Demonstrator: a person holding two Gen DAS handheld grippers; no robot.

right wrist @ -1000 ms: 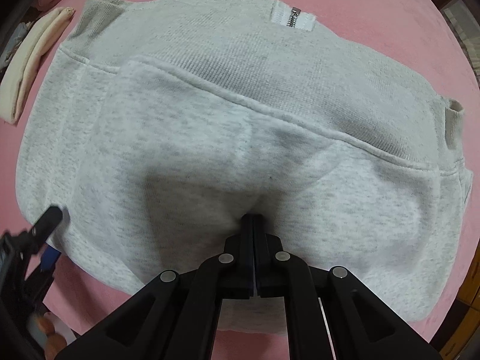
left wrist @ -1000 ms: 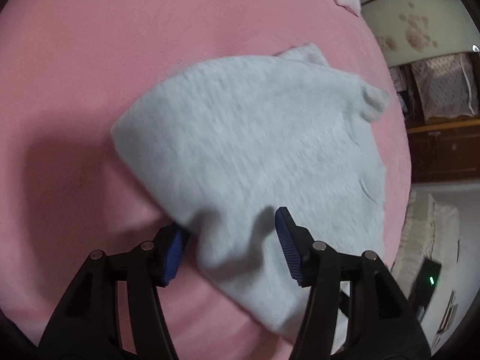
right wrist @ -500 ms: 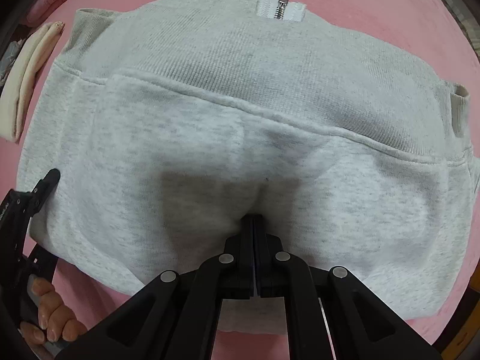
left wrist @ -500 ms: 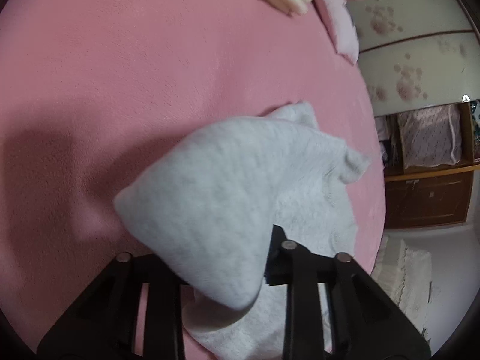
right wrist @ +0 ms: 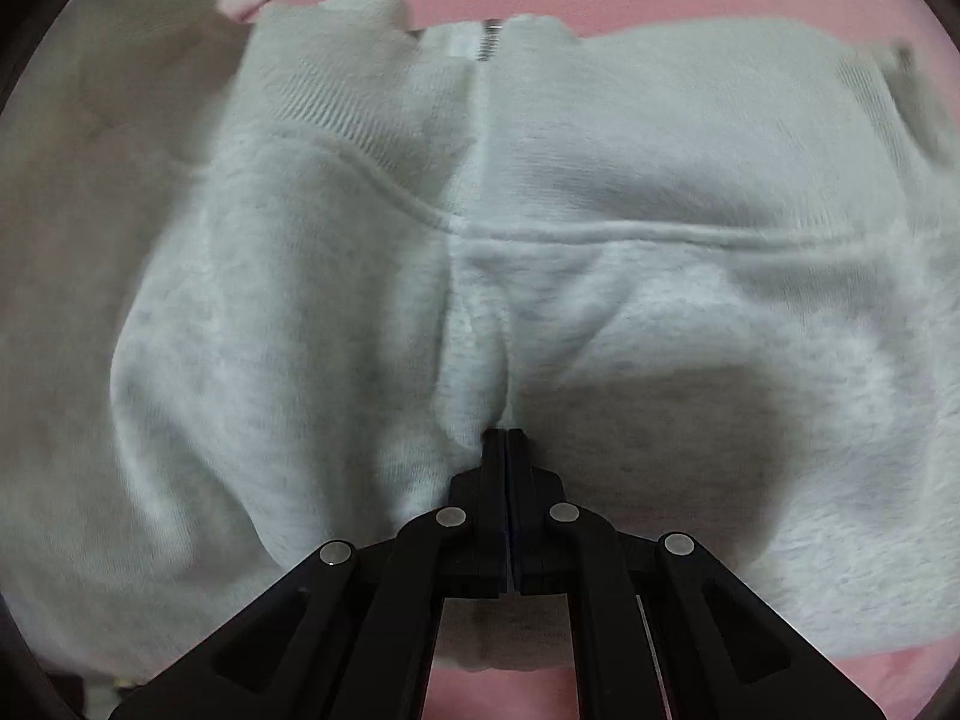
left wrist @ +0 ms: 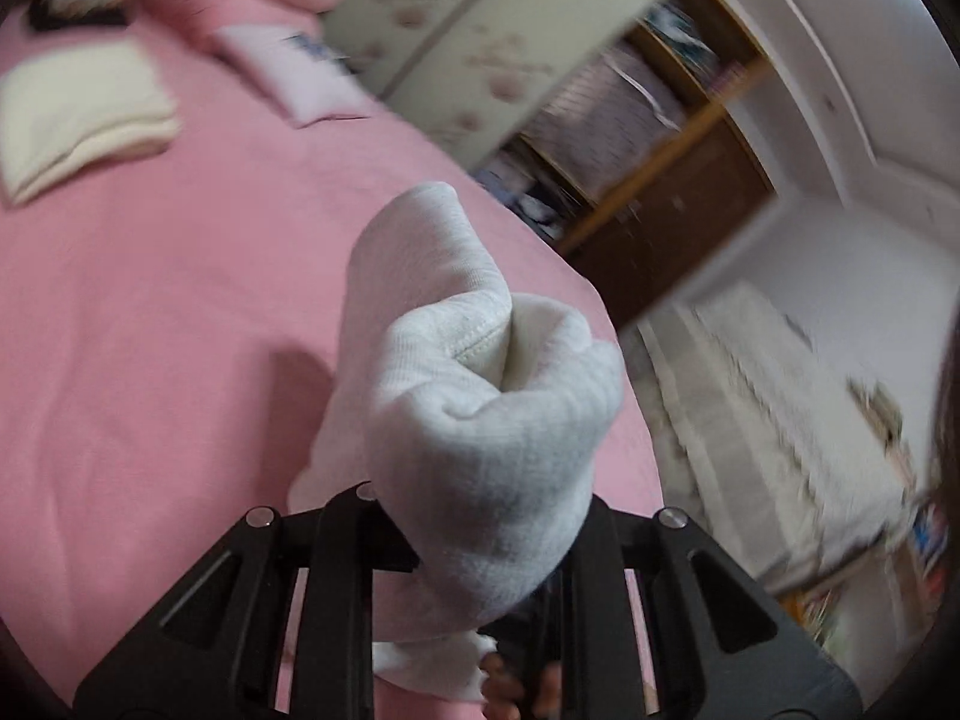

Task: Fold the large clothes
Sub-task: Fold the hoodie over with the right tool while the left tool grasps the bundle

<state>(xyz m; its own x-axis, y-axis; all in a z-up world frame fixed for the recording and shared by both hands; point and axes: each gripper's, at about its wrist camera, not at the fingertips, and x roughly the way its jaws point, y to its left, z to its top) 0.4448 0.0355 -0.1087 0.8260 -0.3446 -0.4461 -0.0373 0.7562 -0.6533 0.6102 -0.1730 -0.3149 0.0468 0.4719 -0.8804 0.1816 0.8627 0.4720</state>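
While its jaws were closing on a bunched fold of the grey sweatshirt (left wrist: 480,420), the left hand-held gripper (left wrist: 480,546) held that cloth clear above the pink bed (left wrist: 150,330), whose edge curved just to its right, with open floor and a white mat (left wrist: 768,420) beyond. Far ahead to its left lay a folded cream garment (left wrist: 78,114) and a pale pillow (left wrist: 288,72) bearing blurred, unreadable print. Broad bare bedding lay to its left. The right hand-held gripper (right wrist: 503,438) was clamped narrow, pinching the sweatshirt's fabric, its zipper (right wrist: 489,42) straight ahead.
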